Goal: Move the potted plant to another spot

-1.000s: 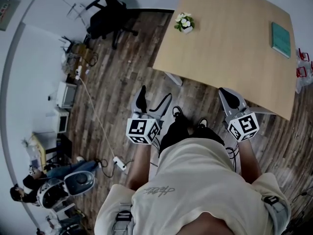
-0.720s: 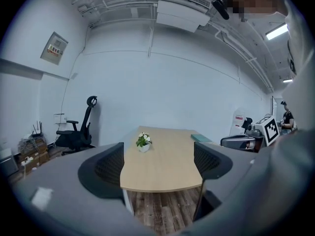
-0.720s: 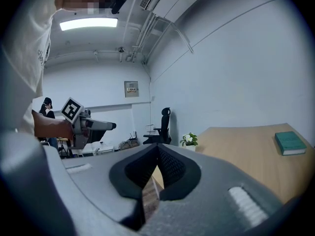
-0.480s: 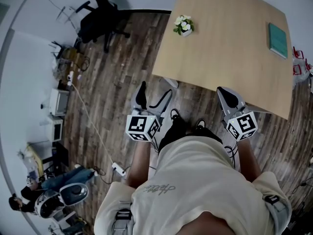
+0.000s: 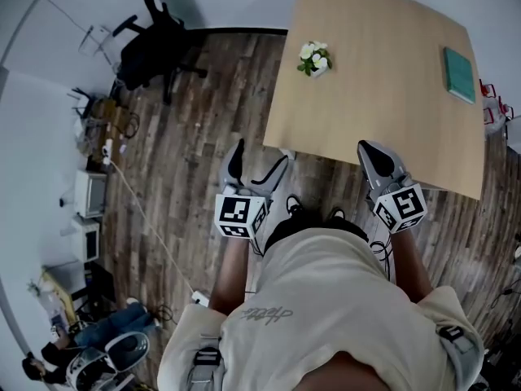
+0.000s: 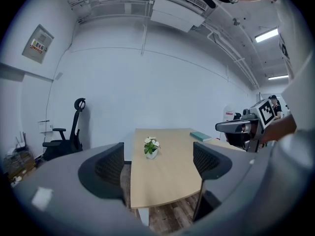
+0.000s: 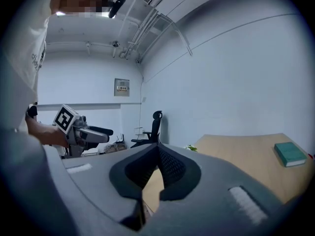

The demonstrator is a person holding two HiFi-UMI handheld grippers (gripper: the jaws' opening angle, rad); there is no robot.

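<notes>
Your left gripper (image 5: 260, 155) was held low in front of you above the wooden floor (image 5: 195, 137), close to the near left corner of the table (image 5: 383, 112). Its two jaws were spread wide with nothing gripped between them. Your right gripper (image 5: 368, 149) was level with it on the other side, and its jaws were pressed together to a single point, empty. In the head view that point reached the table's near edge. Your light shirt and dark shoes filled the space between the two arms. Beyond the grippers the pale wooden tabletop ran away from you, bare across its near half. The potted plant (image 5: 314, 58) stood upright on the far left part of the table, close to the left edge and well apart from both grippers. It was a small white pot with green leaves and white flowers, and in the left gripper view it showed straight ahead through the open jaws. A teal book (image 5: 459, 74) lay flat near the far right corner, well apart from the plant. Farther off to the left, a black office chair (image 5: 151, 35) stood on the floor beside the pale wall.
</notes>
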